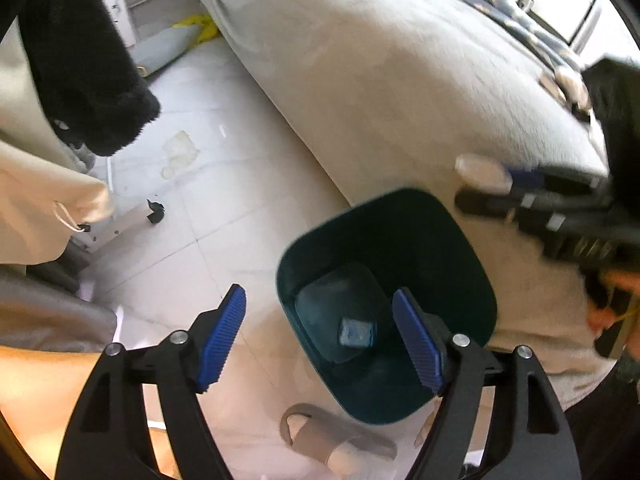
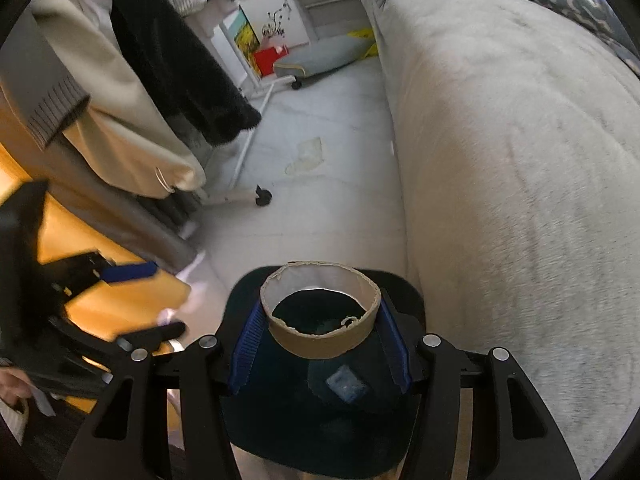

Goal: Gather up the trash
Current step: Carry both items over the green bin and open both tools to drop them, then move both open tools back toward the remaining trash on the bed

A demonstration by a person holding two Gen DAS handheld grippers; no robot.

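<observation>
A dark teal trash bin (image 1: 440,240) stands on the floor beside the bed; a small blue wrapper (image 1: 357,333) lies at its bottom. My left gripper (image 1: 320,336) is open and empty, above the bin's near left rim. My right gripper (image 2: 320,348) is shut on a brown cardboard tape ring (image 2: 320,344), held right over the bin (image 2: 248,292); the wrapper (image 2: 347,388) shows below it. In the left wrist view the right gripper (image 1: 492,188) is blurred at the right with the ring (image 1: 482,172) between its fingers. The left gripper (image 2: 140,300) shows at the left of the right wrist view.
A bed with a beige cover (image 1: 380,80) runs along the right (image 2: 520,160). Hanging coats (image 2: 132,92) on a wheeled rack (image 2: 262,196) stand at the left. A slipper (image 1: 320,432) lies by the bin. A stain (image 2: 306,156) marks the tiled floor.
</observation>
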